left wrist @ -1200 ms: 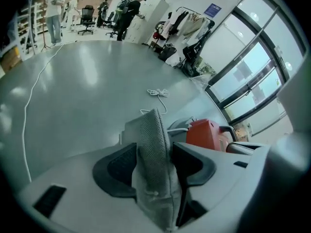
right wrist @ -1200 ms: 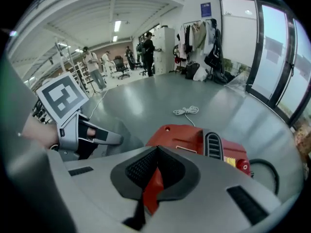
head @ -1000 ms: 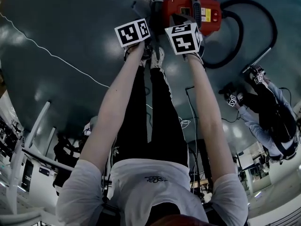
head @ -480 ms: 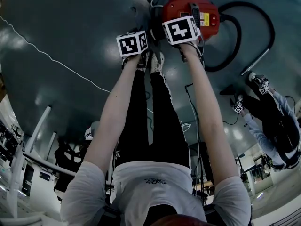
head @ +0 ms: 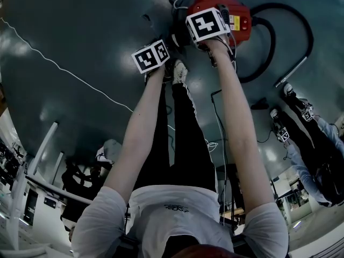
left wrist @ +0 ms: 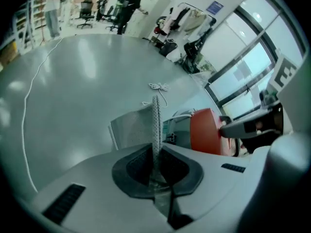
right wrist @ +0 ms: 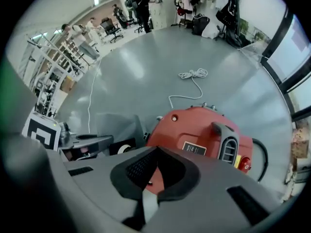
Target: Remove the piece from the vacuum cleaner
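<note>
The red vacuum cleaner (head: 236, 12) stands on the grey floor just beyond the person's feet; it also shows in both gripper views (left wrist: 204, 130) (right wrist: 204, 130). My left gripper (left wrist: 154, 144) is shut on a thin grey perforated piece (left wrist: 155, 118), seen edge-on and rising from the jaws. Beside the vacuum stands a flat grey panel (left wrist: 133, 127); whether it joins the piece is unclear. In the head view the left gripper's cube (head: 151, 56) hangs left of the vacuum. My right gripper (right wrist: 156, 148) is shut with nothing in it, over the vacuum's top.
A black hose (head: 271, 42) loops right of the vacuum to a metal wand (head: 293, 71). A white cable (head: 64, 69) crosses the floor at left; a coiled cord (right wrist: 193, 74) lies beyond. Another person (head: 312, 144) stands at right. Racks line the left edge.
The left gripper has drawn back toward the feet, away from the vacuum. The right gripper has moved farther out over the vacuum's top. The other person has shifted.
</note>
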Tool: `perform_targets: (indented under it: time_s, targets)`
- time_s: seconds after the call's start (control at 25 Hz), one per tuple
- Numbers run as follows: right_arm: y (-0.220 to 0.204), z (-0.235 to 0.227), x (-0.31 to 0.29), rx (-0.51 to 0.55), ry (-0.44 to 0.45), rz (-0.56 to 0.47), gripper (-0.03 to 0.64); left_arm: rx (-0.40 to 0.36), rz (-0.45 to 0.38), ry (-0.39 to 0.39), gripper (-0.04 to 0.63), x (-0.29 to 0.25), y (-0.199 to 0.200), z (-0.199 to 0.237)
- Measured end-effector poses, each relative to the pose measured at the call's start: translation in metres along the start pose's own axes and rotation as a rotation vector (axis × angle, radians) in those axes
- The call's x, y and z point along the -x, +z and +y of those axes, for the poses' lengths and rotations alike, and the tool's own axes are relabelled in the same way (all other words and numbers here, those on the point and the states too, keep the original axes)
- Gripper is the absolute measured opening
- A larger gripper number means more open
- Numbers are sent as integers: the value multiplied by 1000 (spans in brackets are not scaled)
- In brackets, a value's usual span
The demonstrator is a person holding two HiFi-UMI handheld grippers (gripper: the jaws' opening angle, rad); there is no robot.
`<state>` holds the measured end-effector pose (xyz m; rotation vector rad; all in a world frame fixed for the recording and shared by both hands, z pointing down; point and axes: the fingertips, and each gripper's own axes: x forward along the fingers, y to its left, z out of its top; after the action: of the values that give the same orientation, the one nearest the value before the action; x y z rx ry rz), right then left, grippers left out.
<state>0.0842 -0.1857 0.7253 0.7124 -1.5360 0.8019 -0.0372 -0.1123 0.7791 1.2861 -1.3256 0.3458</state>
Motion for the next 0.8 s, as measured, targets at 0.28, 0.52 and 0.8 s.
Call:
perform_targets:
  time_s: [0.28,0.52,0.8]
  targets:
    - [-4,5,-1,27,-25,-9,14,-116,25,-42,17,-4,12,5]
    - [-3,-1,-3,37,-48,7,14,-291,52,-48,17,-17,16,5]
    - [1,5,-4,35,-41,32,14,-241,25,-60,17,-4,2,9]
